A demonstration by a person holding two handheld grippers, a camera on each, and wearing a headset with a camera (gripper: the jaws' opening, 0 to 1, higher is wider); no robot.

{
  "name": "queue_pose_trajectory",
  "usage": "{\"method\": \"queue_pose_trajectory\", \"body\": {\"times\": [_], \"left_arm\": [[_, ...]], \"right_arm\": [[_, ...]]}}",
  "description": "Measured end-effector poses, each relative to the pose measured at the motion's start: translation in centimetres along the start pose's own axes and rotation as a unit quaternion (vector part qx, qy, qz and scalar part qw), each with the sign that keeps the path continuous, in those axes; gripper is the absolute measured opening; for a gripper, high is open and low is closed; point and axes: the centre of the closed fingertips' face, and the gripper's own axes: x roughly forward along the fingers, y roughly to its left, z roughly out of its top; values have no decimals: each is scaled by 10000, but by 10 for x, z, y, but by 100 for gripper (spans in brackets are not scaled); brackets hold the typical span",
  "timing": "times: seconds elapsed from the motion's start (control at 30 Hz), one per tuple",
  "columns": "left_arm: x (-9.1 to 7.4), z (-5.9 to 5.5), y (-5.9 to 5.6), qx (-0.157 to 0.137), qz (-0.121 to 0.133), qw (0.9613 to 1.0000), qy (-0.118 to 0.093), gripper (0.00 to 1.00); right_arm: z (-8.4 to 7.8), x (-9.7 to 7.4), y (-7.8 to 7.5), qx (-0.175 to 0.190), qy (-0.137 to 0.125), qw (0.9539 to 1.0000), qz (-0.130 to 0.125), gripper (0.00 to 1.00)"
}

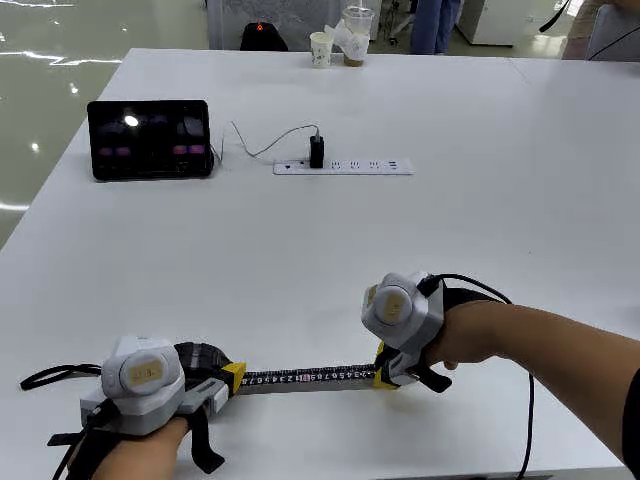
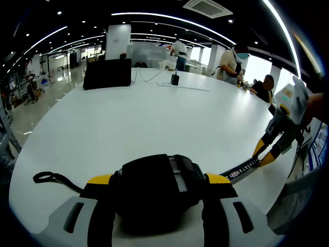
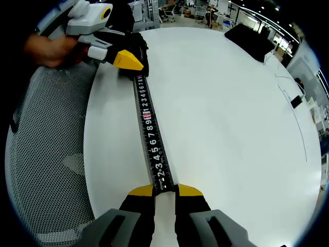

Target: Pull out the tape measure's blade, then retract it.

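Observation:
A black tape measure case [image 2: 157, 188] sits between the yellow-tipped jaws of my left gripper [image 1: 228, 379], which is shut on it near the table's front edge. Its case [image 1: 204, 360] shows dark beside the gripper in the head view. The dark blade [image 1: 305, 377] with white numbers runs right along the table. My right gripper [image 1: 385, 373] is shut on the blade's end. In the right gripper view the blade [image 3: 151, 144] stretches from my right gripper [image 3: 163, 191] up to the left gripper [image 3: 123, 58] and case [image 3: 134, 49]. The right gripper [image 2: 264, 154] appears at the far right of the left gripper view.
On the white table [image 1: 400, 240] a black tablet [image 1: 150, 139] stands at the back left. A white power strip [image 1: 343, 167] with a black plug lies at the middle back. Cups [image 1: 322, 48] stand at the far edge. A black strap [image 2: 49, 178] trails left of the case.

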Motion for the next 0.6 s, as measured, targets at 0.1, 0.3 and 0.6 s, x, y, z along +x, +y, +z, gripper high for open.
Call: {"method": "queue_pose_trajectory", "body": {"times": [0.1, 0.3, 0.6], "left_arm": [[0, 0, 0, -2, 1, 10000, 3, 65], [0, -1, 0, 0, 0, 10000, 3, 65], [1, -1, 0, -2, 0, 10000, 3, 65]], "right_arm": [[1, 1, 0, 0, -3, 10000, -6, 11], [3, 1, 0, 14, -27, 10000, 9, 11], [5, 2, 0, 9, -47, 10000, 10, 11]]}}
